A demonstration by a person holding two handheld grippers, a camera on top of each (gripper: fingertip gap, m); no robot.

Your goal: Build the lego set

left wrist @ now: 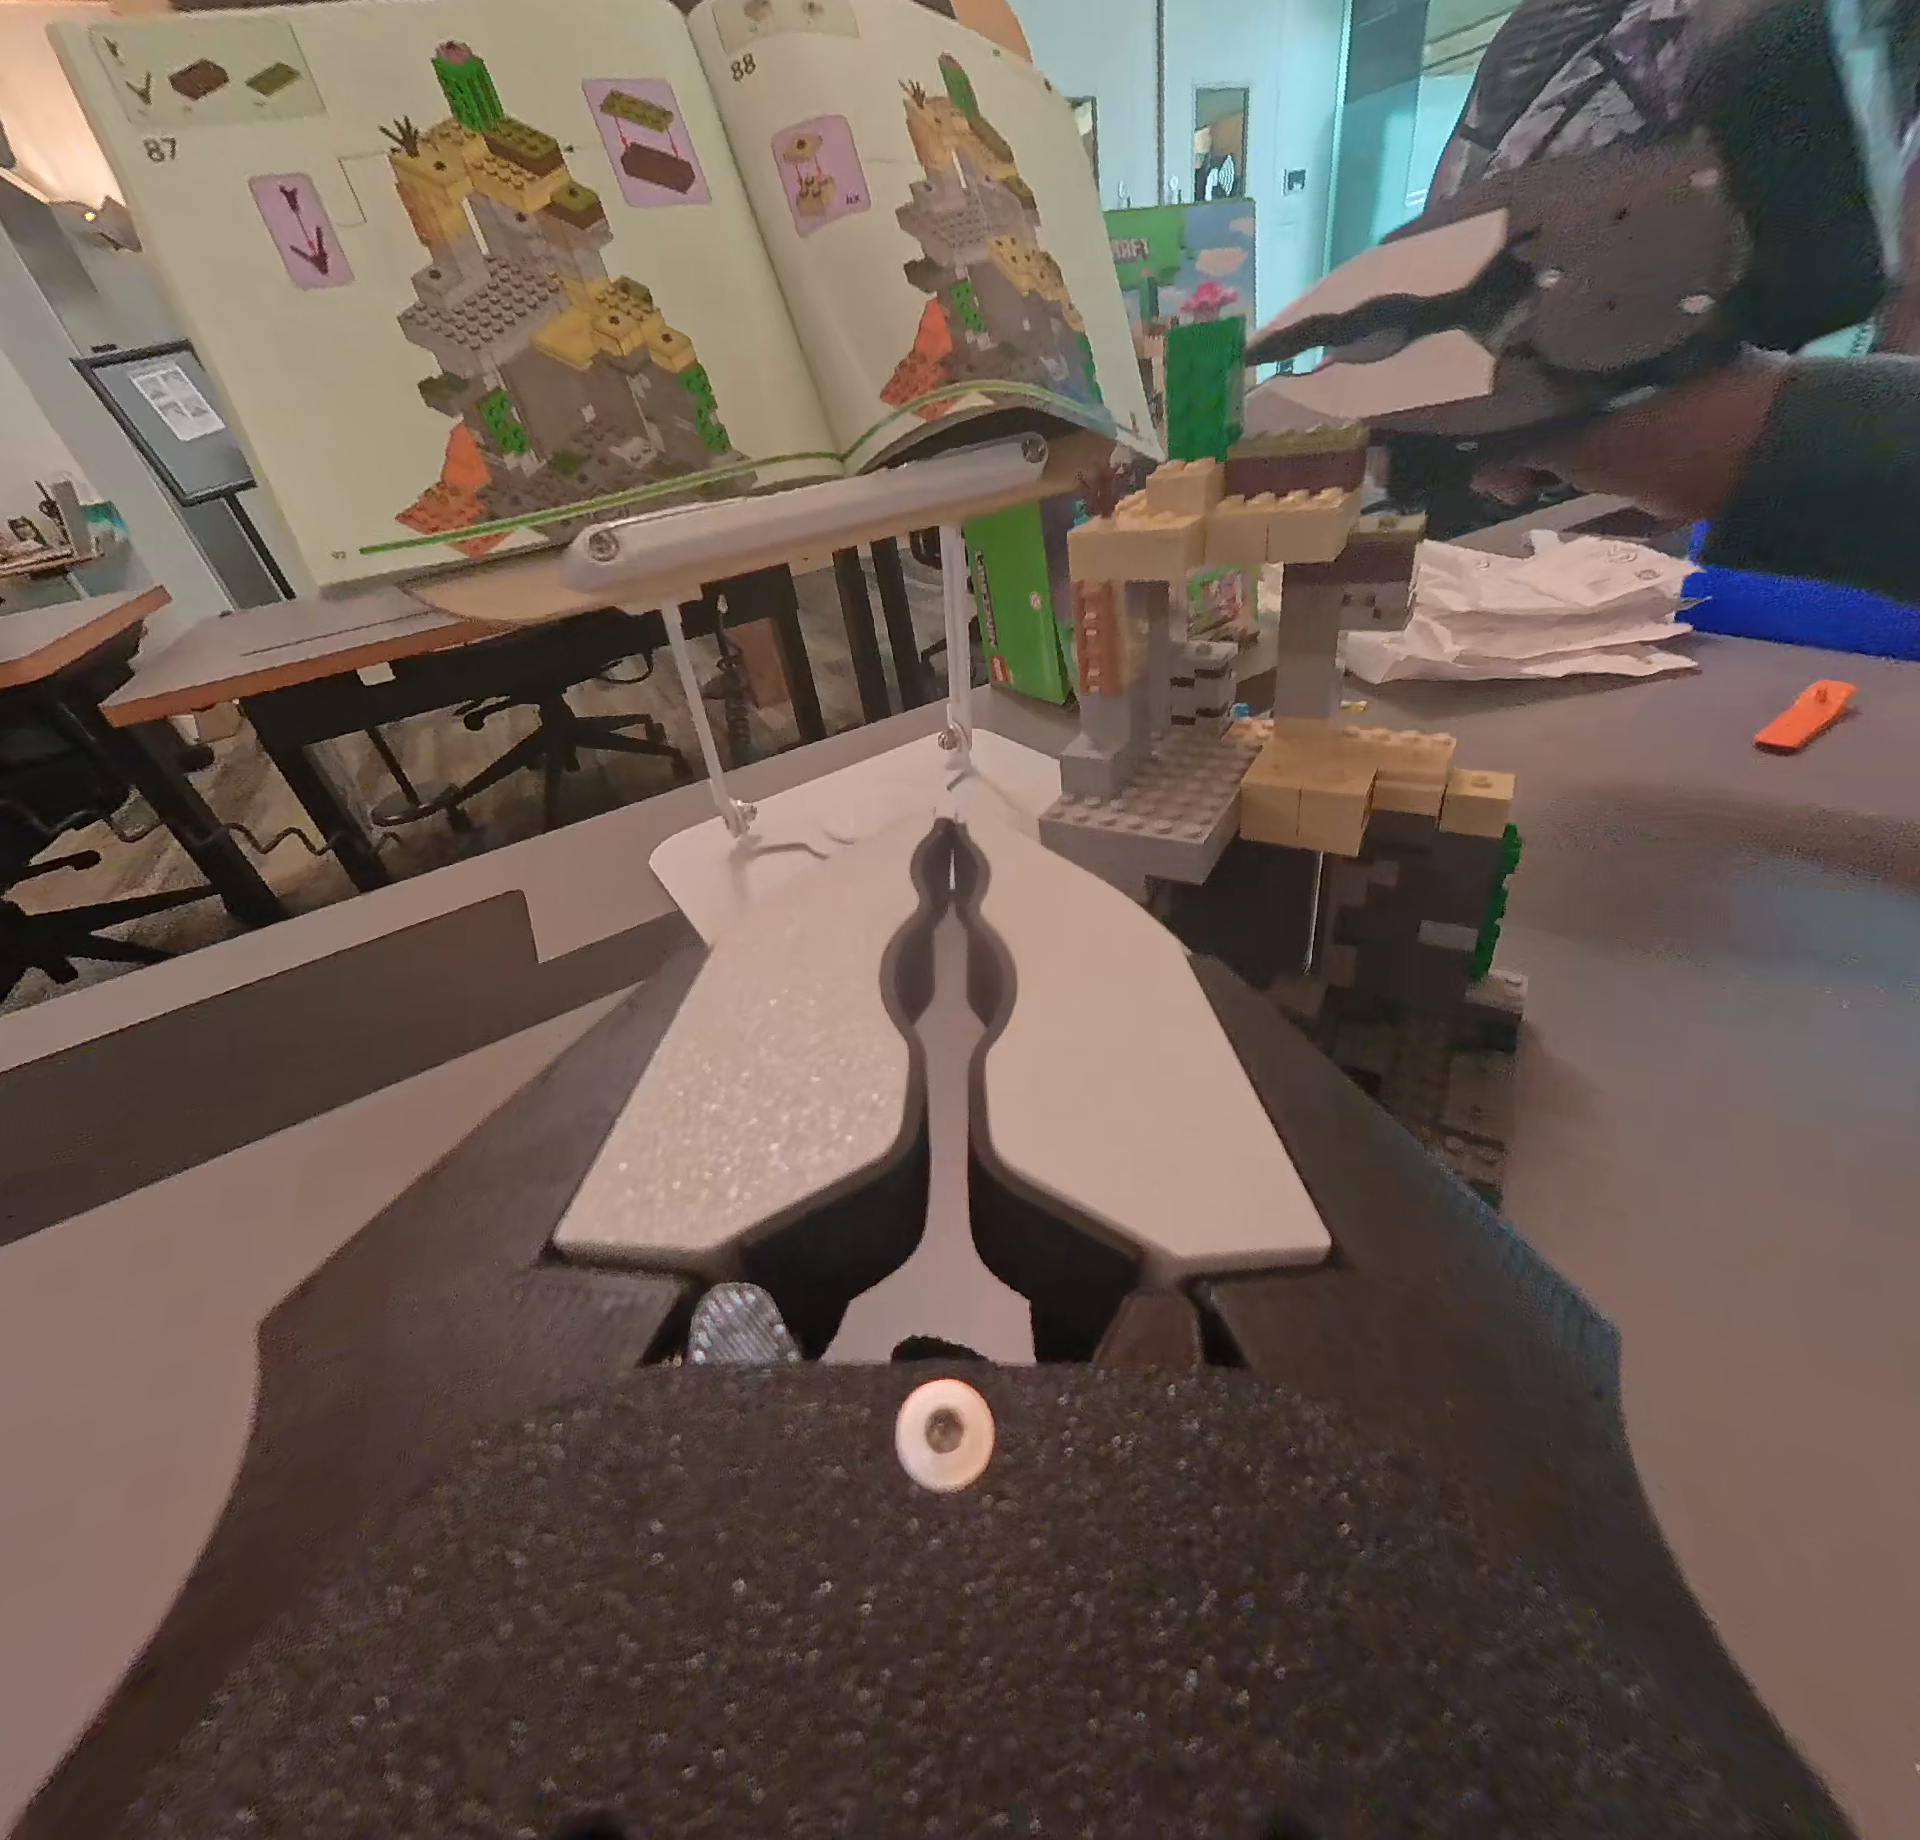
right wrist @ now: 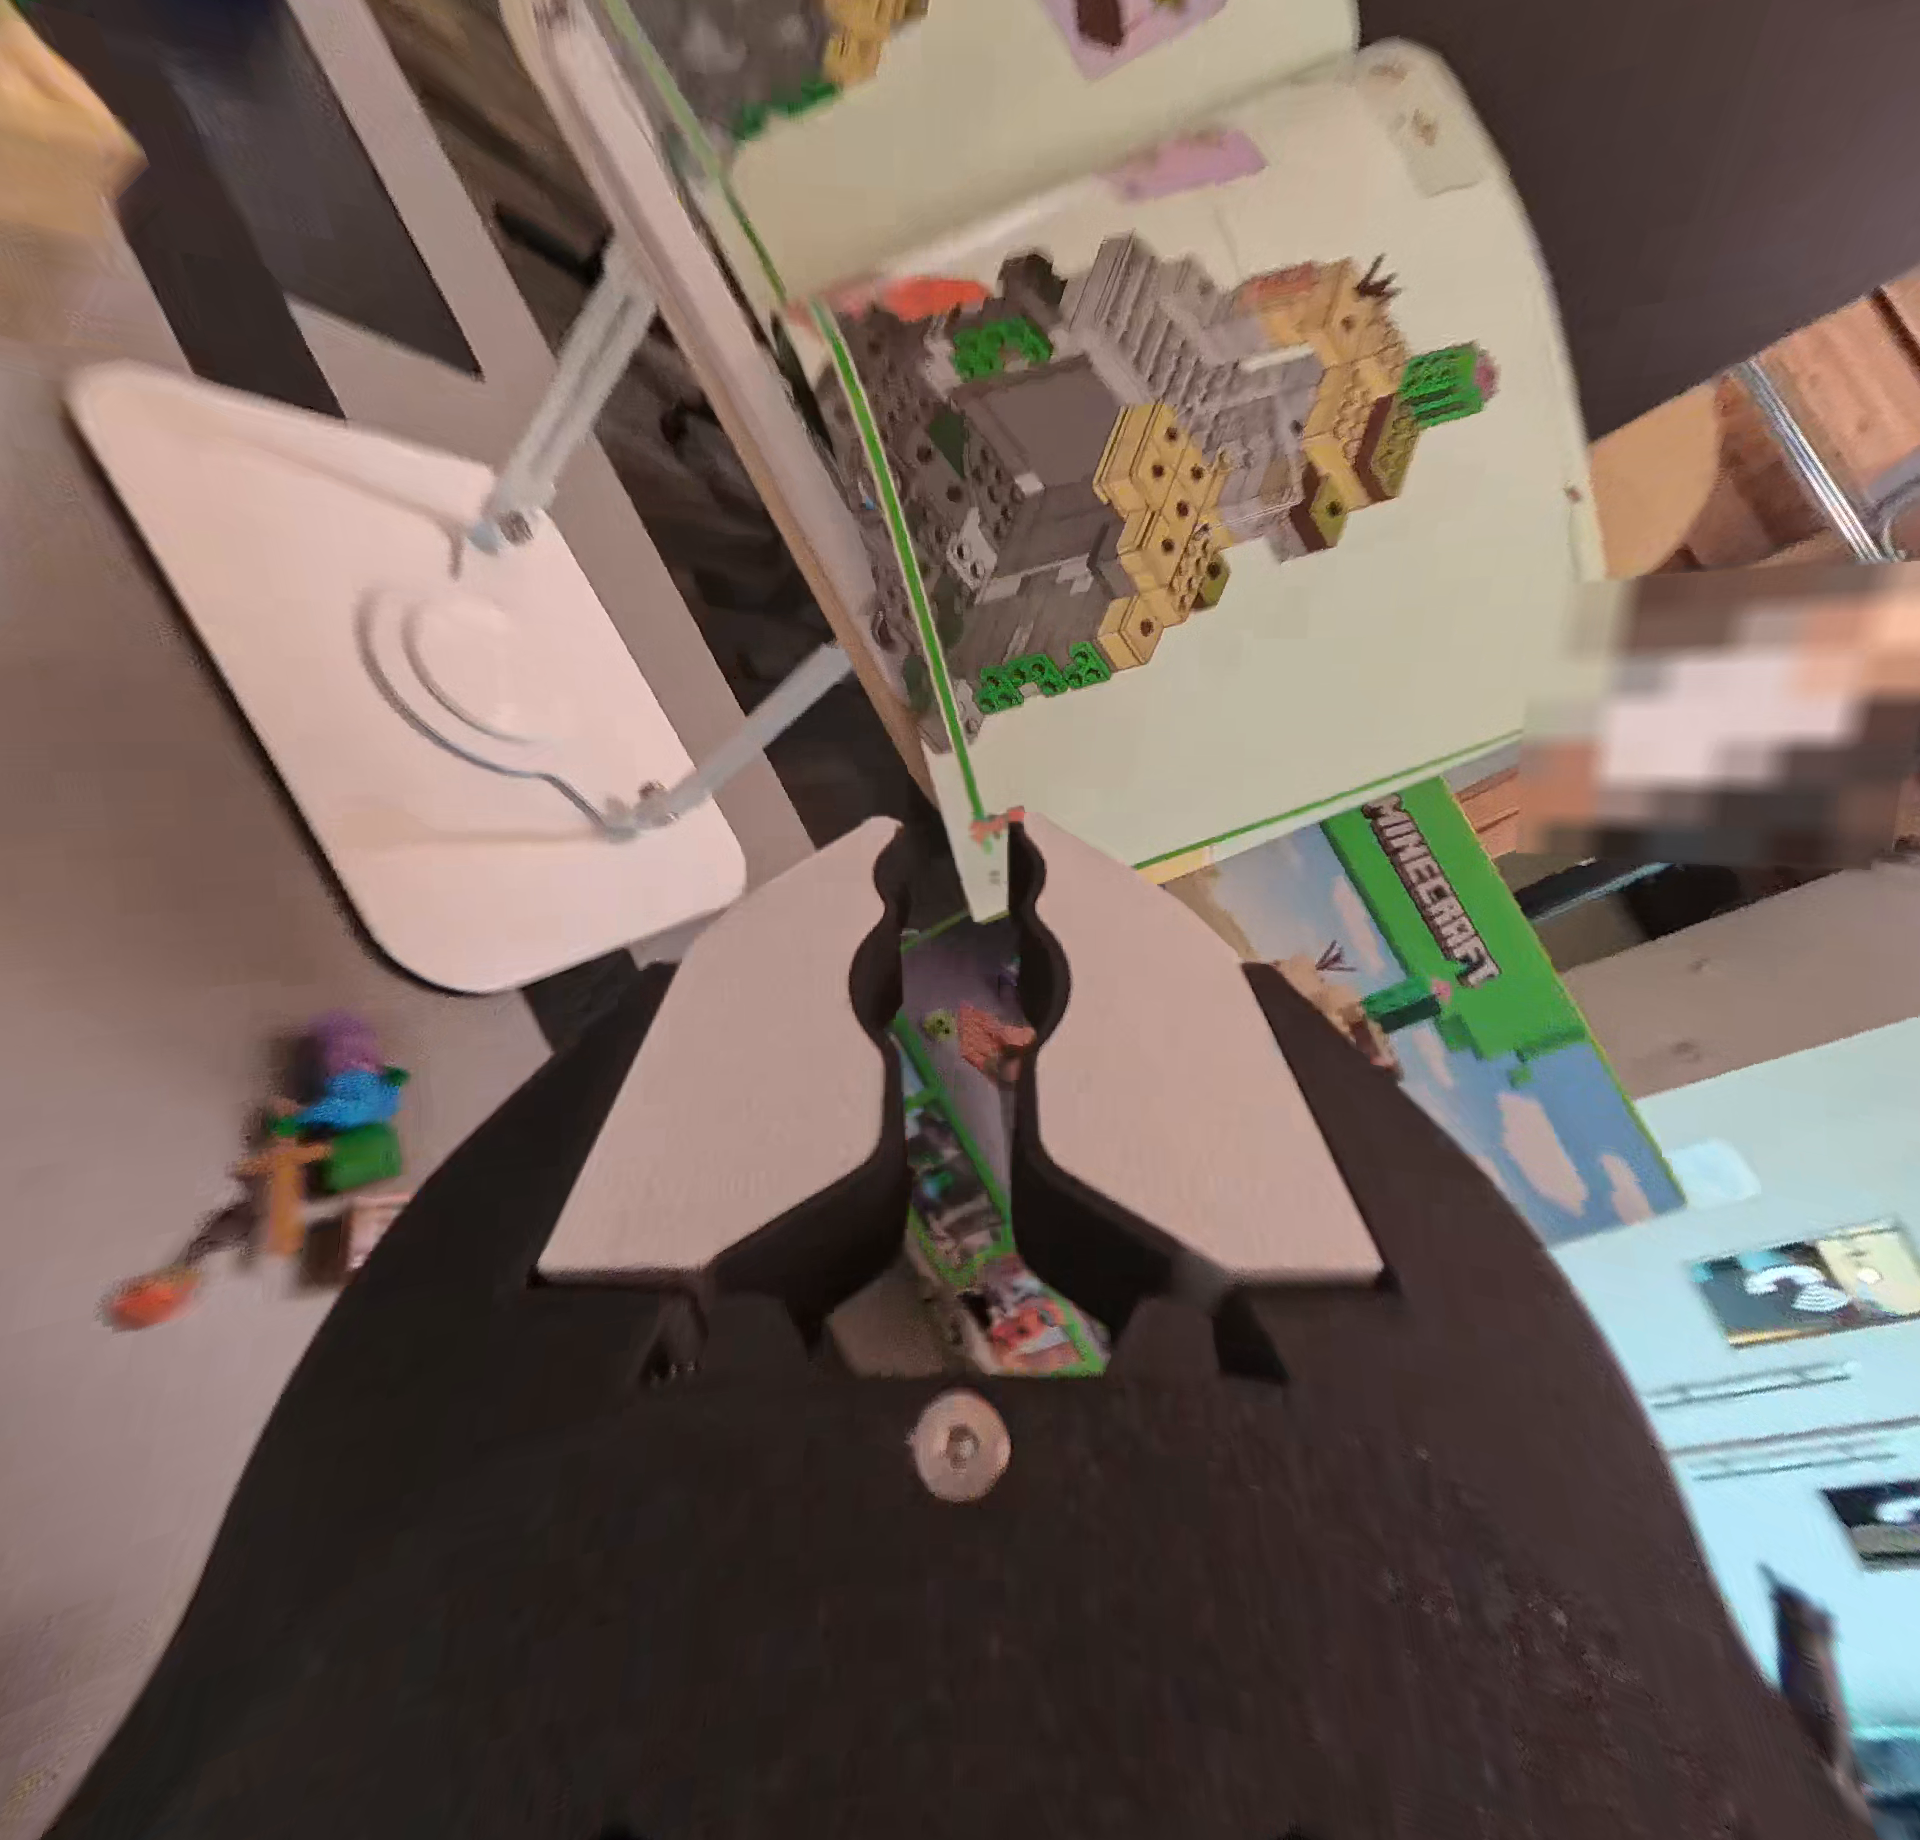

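- Looking along the left wrist view, we see our left gripper [left wrist: 951, 845] low over the grey table [left wrist: 1714, 959], its pale, grainy fingers [left wrist: 790, 1042] pressed together at the tips with nothing between them.
- Just right of those tips stands the lego build [left wrist: 1278, 710], a blocky tower of tan, grey and brown bricks on a dark base, with a studded grey plate jutting toward us.
- Ahead, the open instruction booklet [left wrist: 582, 263] rests on a white stand [left wrist: 831, 533] whose thin wire legs rise from a flat white foot, right in front of our fingertips.
- Above the build, our right gripper [left wrist: 1382, 325] hangs, blurred, close to the booklet's right edge.
- Crumpled white bags [left wrist: 1527, 606] and an orange piece [left wrist: 1806, 715] lie beyond, with a green box [left wrist: 1013, 595] behind the build.
- In the tilted right wrist view, we see the right gripper [right wrist: 992, 834] with a narrow gap between its tips, meeting the booklet [right wrist: 1195, 502] at its lower corner; we cannot tell whether it clamps the page.
- Small loose figures [right wrist: 322, 1146] lie blurred on the table, beside the stand's foot [right wrist: 395, 647].
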